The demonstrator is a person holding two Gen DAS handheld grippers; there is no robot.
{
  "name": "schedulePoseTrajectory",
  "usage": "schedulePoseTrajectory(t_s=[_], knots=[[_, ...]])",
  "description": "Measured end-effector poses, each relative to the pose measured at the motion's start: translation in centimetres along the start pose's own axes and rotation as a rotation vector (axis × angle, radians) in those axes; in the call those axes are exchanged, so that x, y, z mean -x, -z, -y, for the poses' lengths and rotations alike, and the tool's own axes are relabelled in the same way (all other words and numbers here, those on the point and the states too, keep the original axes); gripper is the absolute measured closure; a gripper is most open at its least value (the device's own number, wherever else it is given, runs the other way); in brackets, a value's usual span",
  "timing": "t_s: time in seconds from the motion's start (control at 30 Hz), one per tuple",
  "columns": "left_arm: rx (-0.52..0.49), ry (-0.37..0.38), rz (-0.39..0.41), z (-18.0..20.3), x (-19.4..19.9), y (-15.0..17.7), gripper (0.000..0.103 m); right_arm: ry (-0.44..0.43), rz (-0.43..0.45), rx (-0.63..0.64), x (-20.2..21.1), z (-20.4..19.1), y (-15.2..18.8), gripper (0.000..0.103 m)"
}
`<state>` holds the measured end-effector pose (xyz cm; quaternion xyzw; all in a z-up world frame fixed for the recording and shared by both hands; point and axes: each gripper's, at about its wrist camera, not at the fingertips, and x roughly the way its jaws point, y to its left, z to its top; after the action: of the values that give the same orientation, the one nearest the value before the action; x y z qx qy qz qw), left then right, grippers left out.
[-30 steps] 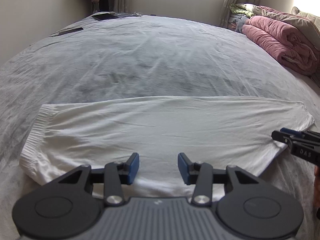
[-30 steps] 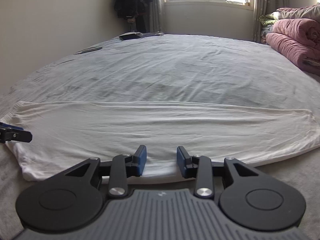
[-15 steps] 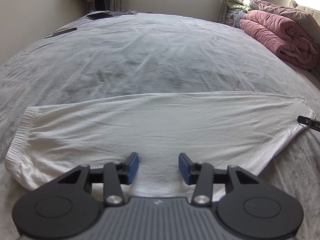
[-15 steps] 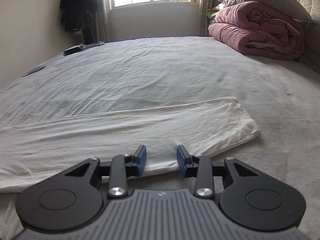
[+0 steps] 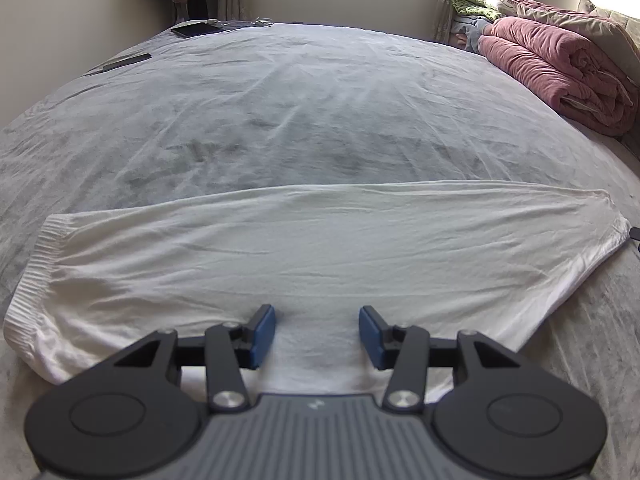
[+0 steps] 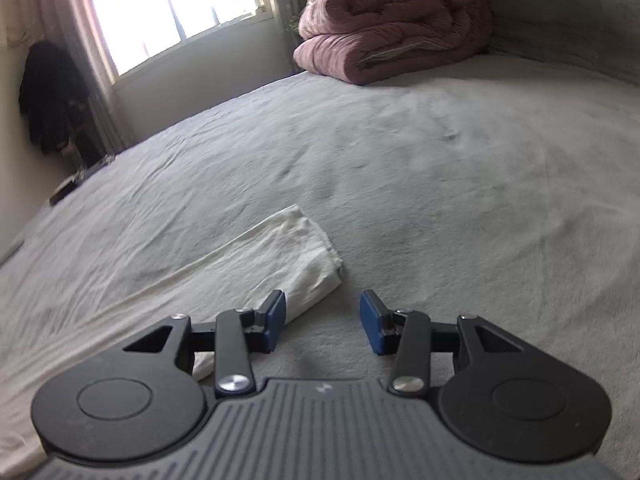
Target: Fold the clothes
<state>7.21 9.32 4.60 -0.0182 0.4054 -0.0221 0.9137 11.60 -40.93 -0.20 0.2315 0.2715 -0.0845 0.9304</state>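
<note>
A white garment, folded into a long strip, lies flat across the grey bed; its ribbed hem is at the left. My left gripper is open and empty, low over the garment's near edge around its middle. My right gripper is open and empty at the garment's right end, its left finger over the cloth's edge, the right finger over bare bed. A dark tip of the right gripper shows at the right edge of the left wrist view.
A rolled pink quilt lies at the bed's far right. A tablet and a dark flat object lie at the far left edge. A window and dark hanging clothes are beyond the bed.
My right gripper has swung right along the garment, from its middle to its right end. My left gripper has drifted slightly left. Both stayed open.
</note>
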Motion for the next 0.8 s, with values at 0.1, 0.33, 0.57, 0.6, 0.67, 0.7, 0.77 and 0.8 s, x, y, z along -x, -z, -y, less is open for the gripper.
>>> schedulePoseTrajectory(t_s=[0.1,0.33,0.57,0.6,0.67,0.7,0.77,0.8], knots=[[0.005,0.003,-0.002,-0.1,0.0,0.0,0.055,-0.060,-0.006,-0.130,0.3,2.1,-0.4,0.057],[0.010,-0.001,0.001,0.0,-0.2,-0.1,0.055,-0.082,-0.014,-0.140,-0.4,1.7,-0.7,0.055],[0.013,0.001,0.019,0.1,0.2,-0.4,0.055,-0.105,-0.002,-0.153,-1.1,1.5,-0.5,0.055],[0.012,-0.001,0.025,0.1,0.3,-0.4,0.055,-0.111,-0.001,-0.164,-1.1,1.6,-0.5,0.055],[0.009,-0.005,0.036,0.2,0.5,-0.5,0.055,-0.122,0.001,-0.180,-1.3,1.7,-0.5,0.055],[0.007,-0.007,0.042,0.2,0.6,-0.5,0.055,-0.125,0.002,-0.186,-1.4,1.8,-0.5,0.055],[0.013,-0.007,0.041,0.1,0.6,-0.6,0.055,-0.138,0.002,-0.199,-1.7,1.9,-0.6,0.055],[0.018,-0.007,0.037,0.0,0.5,-0.6,0.055,-0.145,0.001,-0.206,-1.8,1.9,-0.7,0.055]])
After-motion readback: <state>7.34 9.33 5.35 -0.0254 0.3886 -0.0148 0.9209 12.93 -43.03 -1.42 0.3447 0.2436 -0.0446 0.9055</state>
